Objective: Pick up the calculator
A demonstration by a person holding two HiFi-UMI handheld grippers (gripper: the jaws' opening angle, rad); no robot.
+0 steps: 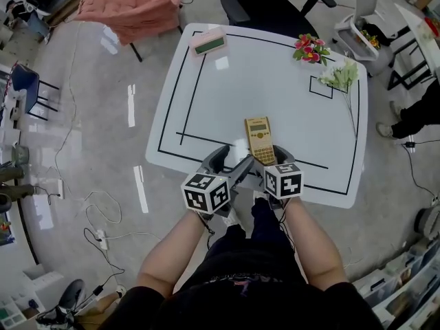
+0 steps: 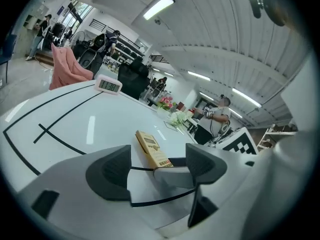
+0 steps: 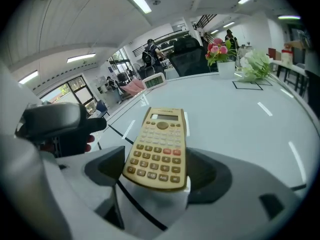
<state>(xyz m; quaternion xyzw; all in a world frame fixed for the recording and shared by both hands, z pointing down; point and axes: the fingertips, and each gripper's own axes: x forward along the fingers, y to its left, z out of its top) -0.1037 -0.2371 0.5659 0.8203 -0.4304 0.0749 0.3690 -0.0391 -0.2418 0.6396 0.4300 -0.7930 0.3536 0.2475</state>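
A gold calculator (image 1: pixel 260 139) lies lengthwise near the front edge of the white table (image 1: pixel 206 108). My right gripper (image 1: pixel 268 160) is shut on its near end. In the right gripper view the calculator (image 3: pixel 159 146) fills the gap between the two jaws, keys up, its near end a little above the table. My left gripper (image 1: pixel 230 162) is just left of it, open, with nothing held. In the left gripper view the calculator (image 2: pixel 151 149) lies ahead of the left gripper (image 2: pixel 157 171), its near end hidden behind a right-gripper finger (image 2: pixel 172 174).
A white digital clock (image 1: pixel 210 43) stands at the table's far left corner. Pink flowers (image 1: pixel 311 48) and a white flower stem (image 1: pixel 342 78) lie at the far right. Beyond the table are a black office chair (image 1: pixel 265 2) and a pink cloth (image 1: pixel 130 5).
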